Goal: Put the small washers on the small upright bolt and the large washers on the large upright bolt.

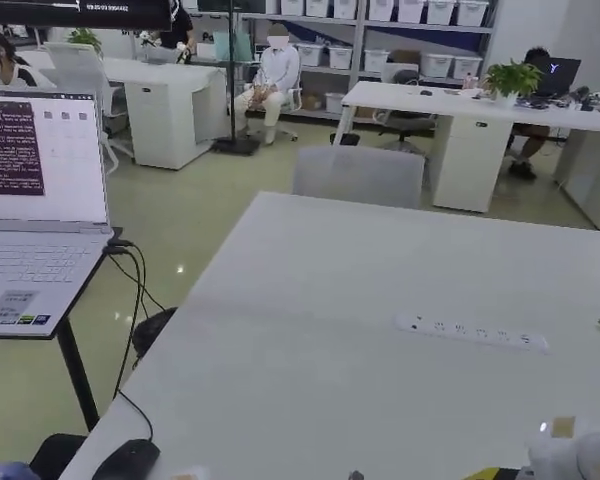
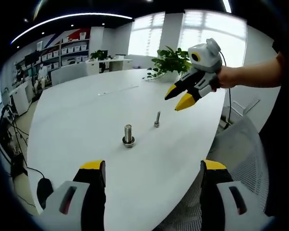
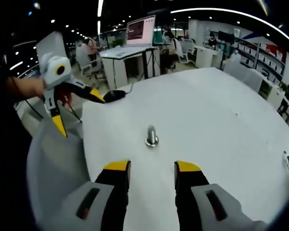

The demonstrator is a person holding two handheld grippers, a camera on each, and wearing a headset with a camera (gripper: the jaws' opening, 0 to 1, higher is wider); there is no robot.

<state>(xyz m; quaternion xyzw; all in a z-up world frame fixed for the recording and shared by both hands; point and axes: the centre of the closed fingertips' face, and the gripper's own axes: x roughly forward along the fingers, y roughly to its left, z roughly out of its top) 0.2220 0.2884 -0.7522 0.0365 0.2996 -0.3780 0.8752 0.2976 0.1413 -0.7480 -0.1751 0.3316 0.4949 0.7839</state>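
Since the large bolt [image 2: 128, 135] and small bolt [image 2: 157, 119] stood bare, no washer was fitted, the left gripper [image 2: 152, 166] jaws wide apart, the right gripper [image 3: 152, 166] jaws narrower, both empty.

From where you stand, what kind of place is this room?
Most likely an open-plan office or lab workspace: several white desks stand about, shelves at the back hold white storage bins, and an open laptop sits at the left.
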